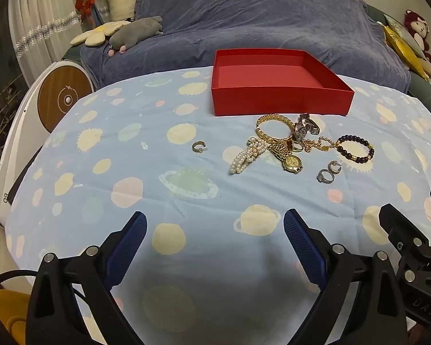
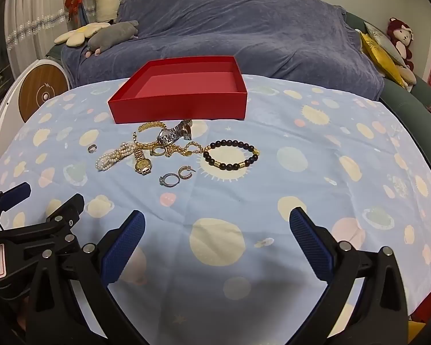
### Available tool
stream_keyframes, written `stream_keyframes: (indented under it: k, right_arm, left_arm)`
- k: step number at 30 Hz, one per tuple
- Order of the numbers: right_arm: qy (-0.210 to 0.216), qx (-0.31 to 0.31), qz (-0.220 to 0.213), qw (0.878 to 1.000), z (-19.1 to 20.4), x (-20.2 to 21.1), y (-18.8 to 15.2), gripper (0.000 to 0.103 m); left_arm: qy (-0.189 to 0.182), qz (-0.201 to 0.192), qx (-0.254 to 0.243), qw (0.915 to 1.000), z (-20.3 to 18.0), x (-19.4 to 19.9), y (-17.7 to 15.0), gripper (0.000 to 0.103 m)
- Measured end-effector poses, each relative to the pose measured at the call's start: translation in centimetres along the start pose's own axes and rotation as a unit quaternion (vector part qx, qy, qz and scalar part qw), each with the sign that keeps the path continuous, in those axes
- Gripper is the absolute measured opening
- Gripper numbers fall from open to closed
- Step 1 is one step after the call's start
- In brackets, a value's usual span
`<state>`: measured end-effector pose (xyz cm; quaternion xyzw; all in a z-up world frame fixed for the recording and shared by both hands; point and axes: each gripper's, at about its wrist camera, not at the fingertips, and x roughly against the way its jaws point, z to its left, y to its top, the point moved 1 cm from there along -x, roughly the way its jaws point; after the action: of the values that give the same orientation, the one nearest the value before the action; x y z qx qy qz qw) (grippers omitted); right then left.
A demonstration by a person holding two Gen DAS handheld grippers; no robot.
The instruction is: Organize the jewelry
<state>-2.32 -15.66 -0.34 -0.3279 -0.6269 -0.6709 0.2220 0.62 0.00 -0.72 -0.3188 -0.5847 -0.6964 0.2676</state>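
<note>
An empty red box sits toward the worktop's far edge, tangled jewelry touching or just before it. The dark bead bracelet, likely light and stiff, offers an open loop to pinch; the gold watch probably slips; small rings need fingertip care. Left tool and right tool gape wide, holding nothing, near the front edge.

A table under a pale blue planet-print cloth carries a red open box toward its far edge. Just before the box lie a tangled jewelry heap, a dark bead bracelet, two rings, and one earring apart toward the left edge.
</note>
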Motion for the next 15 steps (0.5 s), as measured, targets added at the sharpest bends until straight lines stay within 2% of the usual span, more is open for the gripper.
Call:
stream_keyframes:
  k: [15]
  right_arm:
    - [0.000,0.000,0.000,1.000,-0.10,-0.11,-0.04,0.098]
  left_arm:
    - [0.000,-0.001,-0.001,1.0000,0.00,-0.02,0.00,0.093]
